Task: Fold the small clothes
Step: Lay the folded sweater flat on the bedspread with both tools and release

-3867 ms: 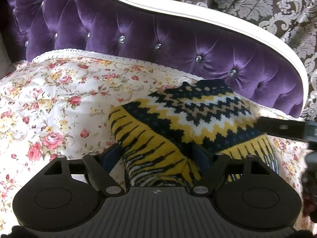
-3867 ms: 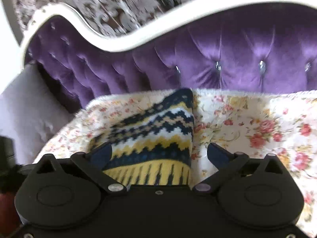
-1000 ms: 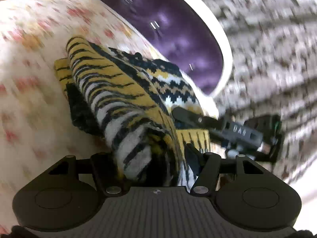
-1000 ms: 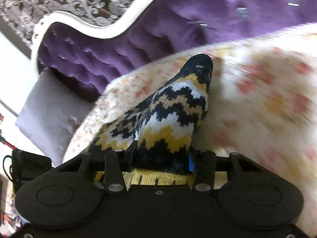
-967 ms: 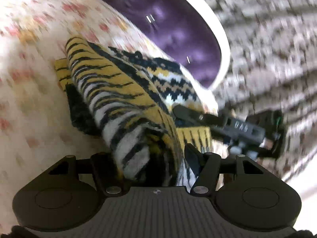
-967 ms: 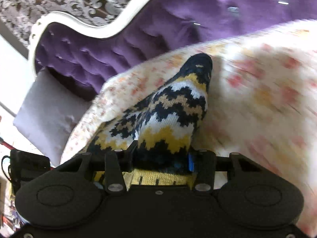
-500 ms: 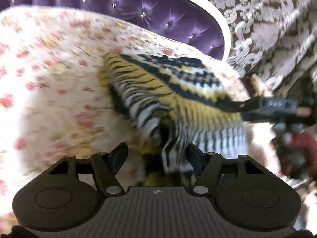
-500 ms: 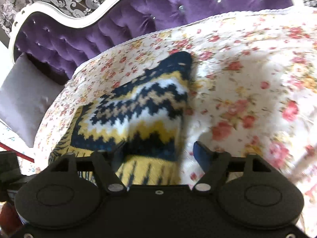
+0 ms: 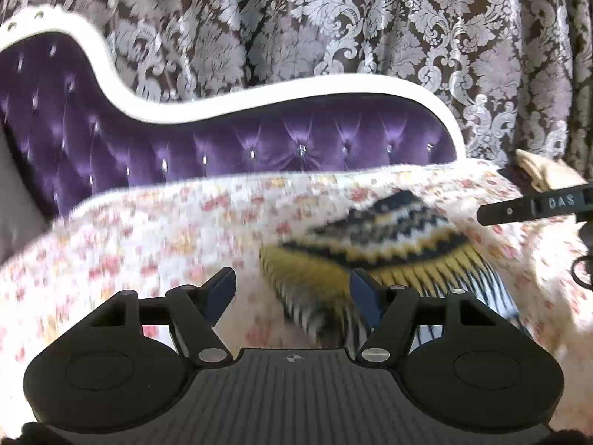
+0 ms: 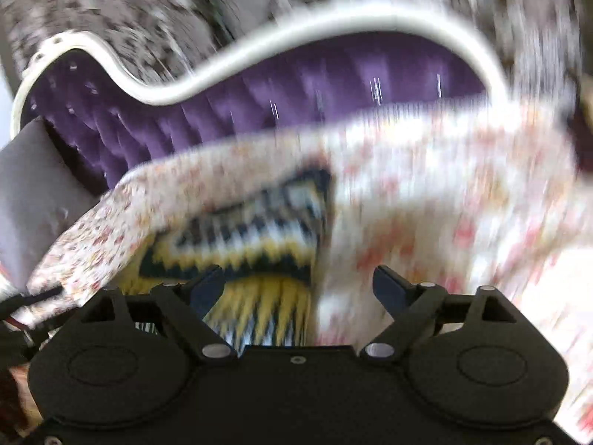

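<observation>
A small knitted garment (image 9: 385,244) in yellow, navy and white zigzag bands lies folded on the floral-covered sofa seat (image 9: 155,237). My left gripper (image 9: 292,287) is open and empty, just left of the garment's near edge. In the right wrist view the garment (image 10: 255,237) lies ahead and left. My right gripper (image 10: 296,289) is open and empty above its near right corner. The right gripper also shows at the right edge of the left wrist view (image 9: 533,205). Both views are blurred by motion.
The purple tufted sofa back (image 9: 259,144) with a white frame rises behind the seat. A patterned curtain (image 9: 370,22) hangs behind it. A grey cushion (image 10: 26,200) sits at the left end. A beige object (image 9: 541,172) lies at the right end.
Both grippers were shut on the garment a second ago. Both have opened, let it drop onto the seat and pulled back and up.
</observation>
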Action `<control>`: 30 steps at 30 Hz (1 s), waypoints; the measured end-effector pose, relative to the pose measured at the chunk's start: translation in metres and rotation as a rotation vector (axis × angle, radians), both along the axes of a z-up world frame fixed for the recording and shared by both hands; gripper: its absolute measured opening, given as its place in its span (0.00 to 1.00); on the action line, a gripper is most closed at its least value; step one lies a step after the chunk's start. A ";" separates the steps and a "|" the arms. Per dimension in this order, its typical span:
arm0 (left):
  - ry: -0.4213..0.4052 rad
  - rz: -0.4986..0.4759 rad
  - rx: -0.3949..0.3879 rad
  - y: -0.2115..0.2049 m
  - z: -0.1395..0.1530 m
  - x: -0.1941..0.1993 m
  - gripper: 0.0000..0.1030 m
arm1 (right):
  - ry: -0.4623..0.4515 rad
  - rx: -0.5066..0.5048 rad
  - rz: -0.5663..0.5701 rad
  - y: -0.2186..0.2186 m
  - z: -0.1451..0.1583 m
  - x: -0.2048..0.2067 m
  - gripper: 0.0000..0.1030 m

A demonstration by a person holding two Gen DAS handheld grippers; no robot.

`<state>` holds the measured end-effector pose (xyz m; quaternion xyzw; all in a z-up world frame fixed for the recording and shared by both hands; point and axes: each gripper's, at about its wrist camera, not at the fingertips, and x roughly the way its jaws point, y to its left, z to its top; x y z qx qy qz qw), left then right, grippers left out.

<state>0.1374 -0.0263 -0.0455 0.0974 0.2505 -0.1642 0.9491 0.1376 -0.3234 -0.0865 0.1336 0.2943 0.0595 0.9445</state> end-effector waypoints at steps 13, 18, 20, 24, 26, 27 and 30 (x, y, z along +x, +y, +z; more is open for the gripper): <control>0.139 0.051 0.191 -0.034 -0.048 0.074 0.67 | 0.100 -0.248 -0.020 0.022 -0.043 0.076 0.85; 0.097 0.058 0.111 -0.029 -0.022 0.047 0.66 | 0.000 -0.276 -0.046 0.032 -0.017 0.041 0.83; 0.085 0.050 0.093 -0.029 -0.022 0.027 0.66 | -0.035 -0.272 -0.023 0.038 -0.007 0.018 0.83; 0.142 0.044 0.111 -0.038 -0.048 0.017 0.67 | 0.014 -0.352 -0.019 0.054 -0.020 -0.005 0.85; 0.161 0.064 0.075 -0.035 -0.055 0.018 0.68 | 0.044 -0.372 -0.027 0.058 -0.034 -0.006 0.85; 0.166 0.071 0.059 -0.033 -0.053 0.019 0.68 | 0.040 -0.354 -0.035 0.055 -0.036 -0.007 0.85; 0.180 0.072 0.046 -0.028 -0.040 0.014 0.67 | 0.017 -0.291 -0.055 0.049 -0.026 -0.016 0.86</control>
